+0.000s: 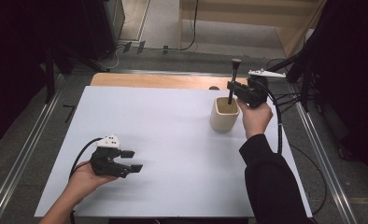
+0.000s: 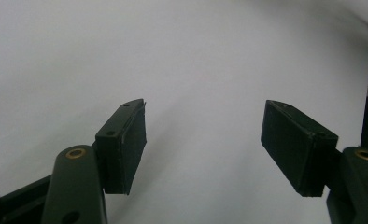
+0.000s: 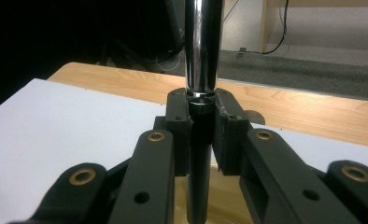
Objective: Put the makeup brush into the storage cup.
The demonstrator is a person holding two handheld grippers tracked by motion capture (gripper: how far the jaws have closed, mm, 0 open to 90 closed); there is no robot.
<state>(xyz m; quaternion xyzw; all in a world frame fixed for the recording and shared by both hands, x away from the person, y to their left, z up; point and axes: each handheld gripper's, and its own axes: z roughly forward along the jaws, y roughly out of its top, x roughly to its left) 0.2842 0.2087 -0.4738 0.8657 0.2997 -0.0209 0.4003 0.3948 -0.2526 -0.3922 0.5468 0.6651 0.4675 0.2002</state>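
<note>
A cream cup [image 1: 224, 116] stands on the white tabletop [image 1: 163, 140] at the right rear. My right gripper [image 1: 232, 87] is shut on a slim brush [image 1: 234, 77] that stands upright, its lower end dipping into the cup's mouth. In the right gripper view the jaws [image 3: 201, 116] clamp the brush's black handle [image 3: 198, 163] just under its chrome sleeve [image 3: 203, 46], with the cup's pale rim [image 3: 229, 203] below. My left gripper [image 1: 133, 160] rests low at the front left, open, with nothing between its pads [image 2: 130, 140].
A strip of bare wood [image 1: 163, 80] runs along the table's far edge, with a small dark round thing [image 1: 214, 87] on it. Metal rails [image 1: 28, 154] flank the table. A cable [image 1: 279, 130] trails from the right gripper.
</note>
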